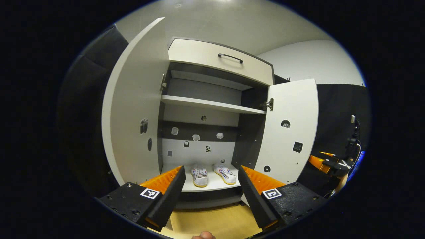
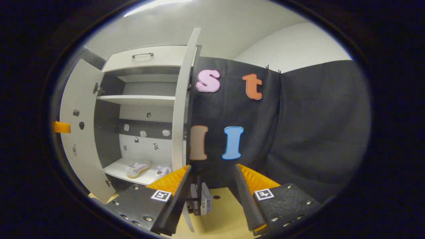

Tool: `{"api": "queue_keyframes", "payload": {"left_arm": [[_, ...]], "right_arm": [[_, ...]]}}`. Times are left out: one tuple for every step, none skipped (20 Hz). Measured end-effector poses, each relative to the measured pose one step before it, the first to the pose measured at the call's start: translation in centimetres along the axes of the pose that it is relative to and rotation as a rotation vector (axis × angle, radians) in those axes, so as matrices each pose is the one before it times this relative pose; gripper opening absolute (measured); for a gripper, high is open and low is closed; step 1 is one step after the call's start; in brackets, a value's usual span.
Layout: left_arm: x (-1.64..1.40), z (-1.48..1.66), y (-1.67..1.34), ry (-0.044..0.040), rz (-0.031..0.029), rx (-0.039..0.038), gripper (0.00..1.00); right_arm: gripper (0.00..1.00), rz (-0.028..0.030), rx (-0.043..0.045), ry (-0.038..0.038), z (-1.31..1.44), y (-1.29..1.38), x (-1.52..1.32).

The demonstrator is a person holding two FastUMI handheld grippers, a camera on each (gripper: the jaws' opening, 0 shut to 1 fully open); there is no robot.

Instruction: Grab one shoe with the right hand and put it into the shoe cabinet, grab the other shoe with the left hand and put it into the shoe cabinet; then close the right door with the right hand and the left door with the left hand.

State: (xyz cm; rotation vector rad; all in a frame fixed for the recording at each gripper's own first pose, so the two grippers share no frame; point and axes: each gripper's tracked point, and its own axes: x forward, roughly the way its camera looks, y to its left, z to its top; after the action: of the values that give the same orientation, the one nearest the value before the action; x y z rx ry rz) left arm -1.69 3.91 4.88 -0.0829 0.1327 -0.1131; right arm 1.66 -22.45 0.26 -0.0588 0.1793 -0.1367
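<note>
Both shoes (image 1: 214, 175) lie ahead between the spread left gripper (image 1: 210, 192) fingers, toes toward it; right gripper (image 2: 211, 196) spread, empty

A tall shoe cabinet (image 1: 220, 60) in white and dark grey stands with both doors swung wide open. The left door (image 1: 132, 113) and the right door (image 1: 288, 129) are plain white panels. Inside, the upper shelf (image 1: 209, 103) is bare. On the bottom shelf (image 1: 212, 183) two white sneakers sit side by side, close together but apart: one shoe (image 1: 200, 176) on the left pointing straight outward, the other shoe (image 1: 225, 173) on the right, angled slightly.
</note>
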Motion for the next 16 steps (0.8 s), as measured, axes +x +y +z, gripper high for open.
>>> {"api": "queue_keyframes", "payload": {"left_arm": [[-0.261,0.082,0.246,-0.00143,0.00543,-0.00562,0.96],[-0.259,0.131,0.237,-0.00402,0.00418,-0.00794,0.96],[-0.169,0.153,0.437,-0.00992,0.00761,-0.00653,0.96],[-0.333,0.04,0.385,-0.00454,0.00734,-0.00359,0.96],[-0.379,-0.145,0.346,0.00206,0.00465,0.00076,1.0],[-0.486,-0.088,0.27,0.00076,0.00652,0.00363,0.96],[-0.211,-0.044,0.497,-0.00139,0.00916,0.00434,0.96],[-0.305,-0.064,0.349,0.00026,0.00779,0.00045,0.96],[-0.494,-0.039,0.177,-0.00063,0.00451,-0.00447,0.96],[-0.393,-0.066,0.237,0.00083,0.00336,-0.00788,0.96],[-0.368,0.018,0.363,-0.00172,0.00632,-0.00969,0.96],[-0.445,0.059,0.438,-0.00383,0.0071,-0.00841,0.96],[-0.469,0.04,0.388,-0.00252,0.00839,-0.00522,0.96],[-0.366,0.048,0.458,-0.00418,0.00733,-0.00403,0.96],[-0.355,0.104,0.361,-0.00409,0.00372,-0.00274,0.96],[-0.589,0.057,0.266,-0.00424,0.00452,-0.00193,0.96]], "right_arm": [[0.76,0.01583,0.00525,0.00876,-0.357,0.486,0.286],[0.76,0.02369,0.00592,0.01118,-0.382,0.606,0.204],[0.76,0.00683,-0.01249,0.00563,-0.234,0.287,-0.053],[0.73,0.01123,-0.02598,-0.01546,0.144,0.108,0.014],[0.7,0.00679,-0.01449,-0.00722,0.137,0.277,0.114],[0.69,0.01587,-0.00469,-0.00506,0.116,0.434,-0.094],[0.69,0.02875,0.00705,-0.00009,0.087,0.868,-0.122],[0.72,0.03468,0.01564,0.0069,0.05,1.26,-0.08],[0.73,0.03367,0.01662,0.00676,-0.06,1.454,0.283],[0.72,0.02781,0.00723,0.00373,-0.07,1.016,0.242],[0.69,0.02202,-0.0023,-0.00105,0.116,1.078,0.248],[0.72,0.0206,-0.00594,0.00115,-0.019,0.983,0.229],[0.72,0.01981,-0.00404,0.00017,0.104,1.036,0.307],[0.72,0.01941,-0.00097,0.00216,0.032,0.996,0.369],[0.72,0.01937,0.00002,0.0001,0.051,0.944,0.452],[0.73,0.01703,0.00163,0.00174,0.036,0.94,0.498]]}}
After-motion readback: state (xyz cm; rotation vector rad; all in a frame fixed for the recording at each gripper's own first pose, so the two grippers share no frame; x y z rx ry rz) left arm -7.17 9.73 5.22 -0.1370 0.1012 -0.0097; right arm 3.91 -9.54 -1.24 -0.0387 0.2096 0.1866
